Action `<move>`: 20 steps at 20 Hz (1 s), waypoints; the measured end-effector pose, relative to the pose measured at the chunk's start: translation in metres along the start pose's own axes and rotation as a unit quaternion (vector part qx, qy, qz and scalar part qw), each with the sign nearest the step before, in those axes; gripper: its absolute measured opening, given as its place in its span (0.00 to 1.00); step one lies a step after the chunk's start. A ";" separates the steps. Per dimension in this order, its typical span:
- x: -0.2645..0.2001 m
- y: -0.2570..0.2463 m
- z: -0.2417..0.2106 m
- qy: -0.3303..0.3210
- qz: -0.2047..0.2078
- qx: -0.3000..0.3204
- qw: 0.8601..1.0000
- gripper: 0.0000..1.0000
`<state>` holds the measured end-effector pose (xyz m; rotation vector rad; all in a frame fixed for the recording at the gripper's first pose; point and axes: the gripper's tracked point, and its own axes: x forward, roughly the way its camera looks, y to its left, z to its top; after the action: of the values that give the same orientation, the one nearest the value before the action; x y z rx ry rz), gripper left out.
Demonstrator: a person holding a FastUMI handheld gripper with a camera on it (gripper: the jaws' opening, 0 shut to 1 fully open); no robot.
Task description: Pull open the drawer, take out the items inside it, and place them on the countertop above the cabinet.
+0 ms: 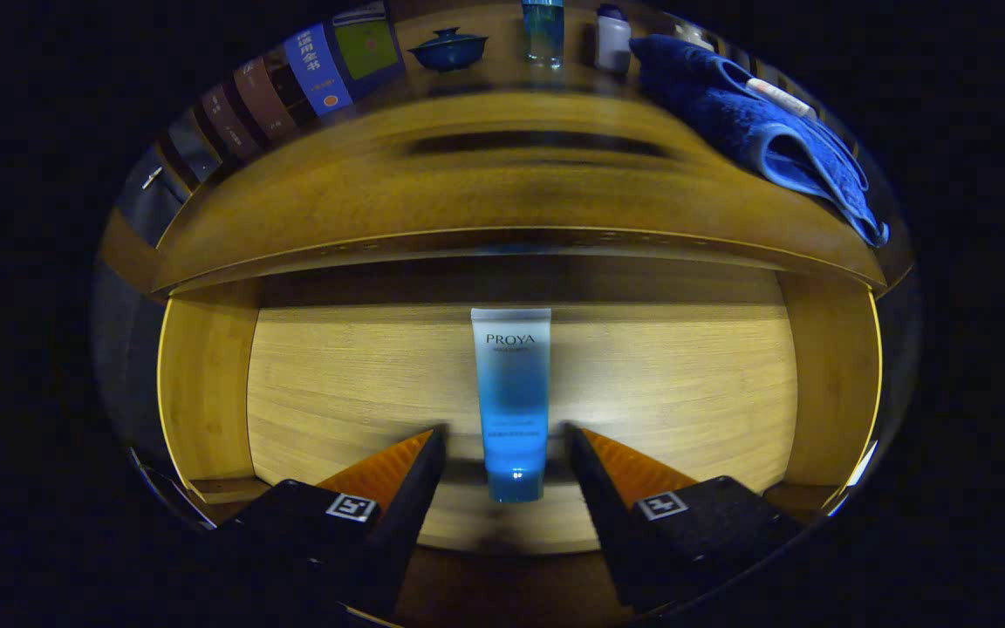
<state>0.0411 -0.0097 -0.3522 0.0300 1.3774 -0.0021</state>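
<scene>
Wooden cabinet [485, 187] beyond the claw, its front panel broad and blurred. Below that panel, pulled-out drawer [337, 384] with a pale wood-grain floor and yellowish side walls to the left and right of the claw. Above, the table [502, 44] on top of the cabinet, well beyond the fingertips.

On the table, up and to the right of the claw: blue towel [747, 122], folded loosely, one corner hanging over the front edge, with a small pale stick-shaped item [780, 98] lying on it; too small to identify. Up and to the left: row of books [293, 83], spines facing out, leaning. Between books and towel: dark blue lidded bowl [448, 49], then a clear blue-tinted bottle [543, 33], then a small white bottle [613, 39] just beside the towel.

In the drawer: blue-and-white tube [511, 397], lying flat on the floor, cap end toward the claw, flat white end pointing away toward the cabinet.

Claw [504, 429] spread wide, holding nothing. Lower half of the tube between the two fingertips, a clear gap on each side, no contact with either finger. Cap end reaching back past the tips, between the fingers.
</scene>
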 end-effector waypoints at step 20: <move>-0.084 -0.005 -0.011 -0.093 0.030 0.006 0.995 0.39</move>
<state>0.0139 -0.0154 -0.2721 0.0804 1.1893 0.0363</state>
